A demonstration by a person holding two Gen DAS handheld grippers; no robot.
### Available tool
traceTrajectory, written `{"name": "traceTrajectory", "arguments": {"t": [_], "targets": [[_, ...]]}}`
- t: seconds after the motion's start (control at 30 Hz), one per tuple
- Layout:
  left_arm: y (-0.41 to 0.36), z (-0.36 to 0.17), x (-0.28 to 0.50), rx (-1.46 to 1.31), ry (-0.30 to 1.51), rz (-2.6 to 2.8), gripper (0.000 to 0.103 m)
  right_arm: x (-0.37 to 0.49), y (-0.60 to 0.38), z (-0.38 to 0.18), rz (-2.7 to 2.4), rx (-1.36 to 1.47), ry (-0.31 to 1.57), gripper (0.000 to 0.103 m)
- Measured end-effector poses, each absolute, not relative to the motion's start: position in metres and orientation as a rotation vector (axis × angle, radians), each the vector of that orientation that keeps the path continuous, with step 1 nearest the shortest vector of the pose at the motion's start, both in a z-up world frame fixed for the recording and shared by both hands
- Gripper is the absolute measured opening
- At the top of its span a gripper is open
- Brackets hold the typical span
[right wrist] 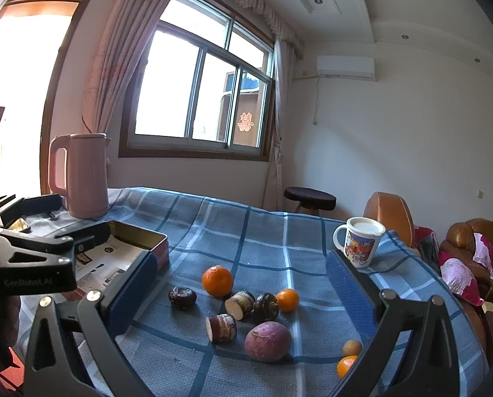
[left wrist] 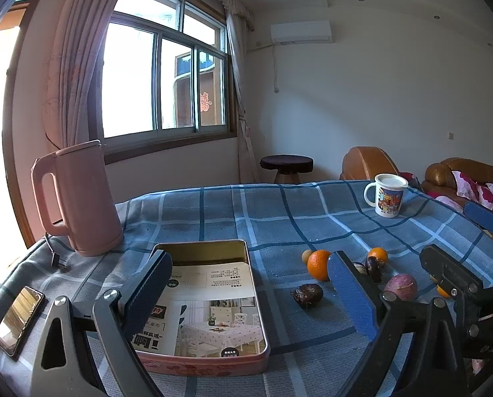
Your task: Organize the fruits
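Observation:
Fruits lie loose on the blue checked tablecloth: a large orange, a smaller orange, a purple round fruit, two dark wrinkled fruits and cut brown pieces. A pink tin box with a printed sheet inside sits left of them. My left gripper is open and empty above the tin's right side. My right gripper is open and empty above the fruits. The large orange also shows in the left wrist view.
A pink kettle stands at the back left, with a phone near the front left edge. A lidded printed mug stands at the back right. Brown sofas and a stool lie beyond the table.

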State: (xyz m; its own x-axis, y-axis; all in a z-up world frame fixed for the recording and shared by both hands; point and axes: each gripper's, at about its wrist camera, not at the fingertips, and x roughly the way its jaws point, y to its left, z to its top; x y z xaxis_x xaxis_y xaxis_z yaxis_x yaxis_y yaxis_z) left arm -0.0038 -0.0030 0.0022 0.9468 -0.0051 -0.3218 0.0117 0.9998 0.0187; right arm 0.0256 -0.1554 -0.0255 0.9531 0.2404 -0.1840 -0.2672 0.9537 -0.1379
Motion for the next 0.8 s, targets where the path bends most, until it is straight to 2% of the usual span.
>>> {"name": "traceTrajectory", "arguments": {"t": [0.8], "targets": [[-0.0022,0.0012,-0.0041,0.022,0.324,-0.007,0.096,0.0243,-0.1568,-0.0270,0.256,-0.163,0.166,0.103]]}}
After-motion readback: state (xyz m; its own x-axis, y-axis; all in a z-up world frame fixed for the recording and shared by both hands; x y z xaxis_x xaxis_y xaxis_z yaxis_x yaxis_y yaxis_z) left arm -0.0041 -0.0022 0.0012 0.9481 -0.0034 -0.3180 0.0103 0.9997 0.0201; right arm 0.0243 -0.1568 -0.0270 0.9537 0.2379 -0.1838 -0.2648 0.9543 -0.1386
